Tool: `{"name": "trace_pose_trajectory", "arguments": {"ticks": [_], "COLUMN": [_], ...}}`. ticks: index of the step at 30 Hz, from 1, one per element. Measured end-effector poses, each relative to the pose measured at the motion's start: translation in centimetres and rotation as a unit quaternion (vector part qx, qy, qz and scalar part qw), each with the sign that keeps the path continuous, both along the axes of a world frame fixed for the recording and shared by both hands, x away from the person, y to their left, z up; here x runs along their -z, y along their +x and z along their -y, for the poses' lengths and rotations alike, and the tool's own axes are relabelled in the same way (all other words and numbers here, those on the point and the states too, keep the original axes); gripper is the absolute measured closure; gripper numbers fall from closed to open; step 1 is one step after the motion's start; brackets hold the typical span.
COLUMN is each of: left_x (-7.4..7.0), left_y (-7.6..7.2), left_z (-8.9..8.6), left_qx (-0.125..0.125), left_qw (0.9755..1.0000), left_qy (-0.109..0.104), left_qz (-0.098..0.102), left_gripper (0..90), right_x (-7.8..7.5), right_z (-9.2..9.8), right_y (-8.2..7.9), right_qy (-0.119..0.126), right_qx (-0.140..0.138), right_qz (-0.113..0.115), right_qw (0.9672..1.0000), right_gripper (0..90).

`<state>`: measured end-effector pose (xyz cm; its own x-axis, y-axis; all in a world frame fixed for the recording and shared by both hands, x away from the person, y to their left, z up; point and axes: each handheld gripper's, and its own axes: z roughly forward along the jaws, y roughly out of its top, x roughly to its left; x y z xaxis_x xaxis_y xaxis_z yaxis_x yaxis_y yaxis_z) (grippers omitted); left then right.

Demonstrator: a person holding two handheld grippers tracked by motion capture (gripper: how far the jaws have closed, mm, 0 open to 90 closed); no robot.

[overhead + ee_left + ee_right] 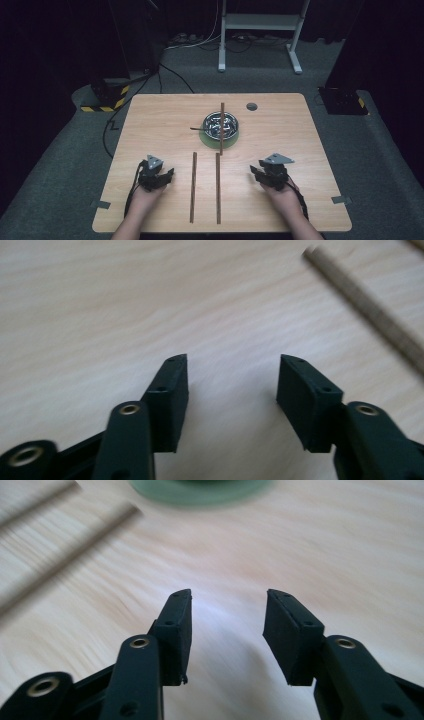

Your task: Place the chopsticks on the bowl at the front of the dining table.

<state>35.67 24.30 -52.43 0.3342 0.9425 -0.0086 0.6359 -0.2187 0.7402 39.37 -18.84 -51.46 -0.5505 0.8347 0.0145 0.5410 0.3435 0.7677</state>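
Two long brown sticks lie side by side on the wooden table (150,125): the left stick (193,187) and the right stick (218,187). A third stick (222,127) rests across a metal bowl (220,125) that sits on a green mat (235,140). My left gripper (167,174) is low over the table left of the sticks, open, nothing between its jaws (232,375); a stick (370,310) shows at its upper right. My right gripper (254,171) is open to the right of the sticks (229,607), with two blurred sticks (75,555) and the mat (200,487) ahead.
A small grey round inset (251,106) sits in the table near its far edge. Tape tabs mark the near corners (100,204). Beyond the table are a white frame stand (260,30), cables and a black-and-yellow striped base (107,97) on grey carpet.
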Motion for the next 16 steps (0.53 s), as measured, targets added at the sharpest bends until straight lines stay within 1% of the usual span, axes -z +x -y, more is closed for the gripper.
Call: {"name": "trace_pose_trajectory", "arguments": {"ticks": [1, 2, 3, 4, 5, 6, 7, 8, 9, 10, 11, 12, 13, 14, 15, 16], "left_x": [0.1, 0.1, 0.1, 0.2, 0.2, 0.3, 0.4, 0.4, 0.5, 0.5, 0.5, 0.5, 0.5, 0.5, 0.5, 0.5], "left_y": [-0.6, -1.0, -1.6, -2.0, -2.6, -2.9, -3.5, -3.8, -4.1, -4.3, -4.4, -4.4, -4.3, -4.3, -4.3, -4.3], "left_z": [-0.7, -1.4, -2.5, -3.2, -4.3, -4.9, -5.8, -6.2, -6.6, -6.8, -6.9, -6.7, -6.5, -6.3, -6.0, -5.9], "left_qx": [-0.003, -0.002, -0.007, -0.01, -0.016, -0.018, -0.023, -0.03, -0.037, -0.038, -0.038, -0.038, -0.039, -0.042, -0.043, -0.044], "left_qw": [1.0, 1.0, 1.0, 0.9999, 0.9999, 0.9998, 0.9997, 0.9995, 0.9991, 0.9987, 0.9986, 0.9988, 0.9991, 0.999, 0.999, 0.9989], "left_qy": [-0.001, -0.001, 0.0, 0.0, -0.001, -0.001, -0.002, -0.002, -0.02, -0.032, -0.035, -0.031, -0.016, -0.011, -0.002, -0.002], "left_qz": [0.003, 0.002, 0.003, 0.002, 0.001, 0.003, 0.004, 0.005, 0.004, 0.006, 0.006, 0.006, 0.007, 0.009, 0.012, 0.012], "left_gripper": [42.7, 40.6, 39.6, 38.1, 36.9, 33.9, 31.8, 29.3, 27.5, 26.1, 26.4, 26.5, 26.8, 27.6, 28.4, 29.5], "right_x": [0.1, 0.3, 0.4, 0.6, 0.6, 0.8, 0.7, 0.7, 0.7, 0.7, 0.7, 0.7, 0.8, 0.7, 0.7, 0.8], "right_z": [1.2, 2.1, 2.8, 4.0, 4.8, 5.9, 6.6, 7.5, 7.9, 8.5, 8.8, 8.9, 9.0, 8.8, 8.6, 8.2], "right_y": [-0.4, -0.7, -0.9, -1.2, -1.4, -1.6, -1.7, -1.8, -1.9, -1.9, -2.0, -2.0, -2.0, -2.1, -2.1, -2.2], "right_qy": [-0.008, -0.01, -0.013, -0.019, -0.02, -0.017, -0.018, -0.018, -0.017, -0.01, -0.001, 0.007, 0.016, 0.011, 0.0, -0.015], "right_qx": [0.007, 0.017, 0.025, 0.037, 0.041, 0.054, 0.06, 0.068, 0.072, 0.083, 0.093, 0.099, 0.104, 0.107, 0.105, 0.104], "right_qz": [-0.012, -0.017, -0.019, -0.022, -0.021, -0.014, -0.016, -0.017, -0.017, -0.019, -0.02, -0.022, -0.023, -0.025, -0.022, -0.016], "right_qw": [0.9999, 0.9997, 0.9994, 0.9989, 0.9987, 0.9983, 0.9979, 0.9974, 0.9971, 0.9963, 0.9954, 0.9948, 0.9941, 0.9939, 0.9942, 0.9944], "right_gripper": [50.8, 50.1, 49.5, 48.5, 48.1, 47.6, 46.7, 46.1, 45.4, 44.1, 43.5, 43.3, 42.7, 40.8, 39.5, 38.5]}}
